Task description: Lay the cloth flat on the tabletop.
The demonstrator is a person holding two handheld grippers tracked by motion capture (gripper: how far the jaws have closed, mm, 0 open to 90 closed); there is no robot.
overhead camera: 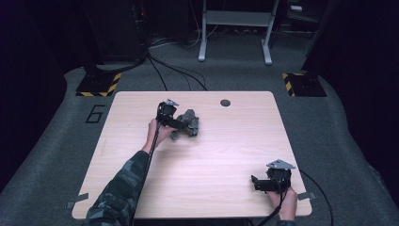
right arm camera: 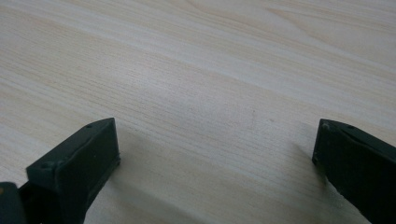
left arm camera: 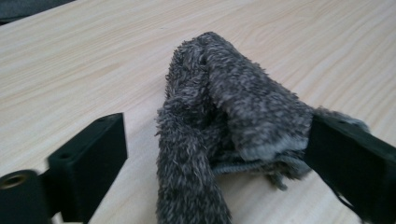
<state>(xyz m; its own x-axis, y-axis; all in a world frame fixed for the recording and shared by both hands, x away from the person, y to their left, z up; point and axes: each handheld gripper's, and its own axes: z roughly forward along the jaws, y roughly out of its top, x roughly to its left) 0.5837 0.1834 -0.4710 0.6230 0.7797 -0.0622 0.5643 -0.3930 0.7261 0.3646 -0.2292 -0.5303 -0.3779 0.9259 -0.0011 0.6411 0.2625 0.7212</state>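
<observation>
Cloth [left arm camera: 224, 126] (grey, fuzzy, crumpled into a peaked heap) is lying between the jaws of the left gripper [overhead camera: 181, 124], on the wooden table [overhead camera: 221, 155]. In the left gripper view, the jaws are standing wide apart: one jaw is sitting clear of the cloth with bare tabletop showing in the gap, while the other jaw is touching the cloth's frayed edge. No clamping is taking place. In the high view, the left hand [overhead camera: 158, 133] is holding this gripper near the table's far side, with the cloth just beyond the jaw tips.

Further right, the right gripper [overhead camera: 258, 182] is resting low over the table's near right corner, well apart from the cloth. Its jaws are standing wide apart (bare wood grain between them), gripping nothing.
</observation>
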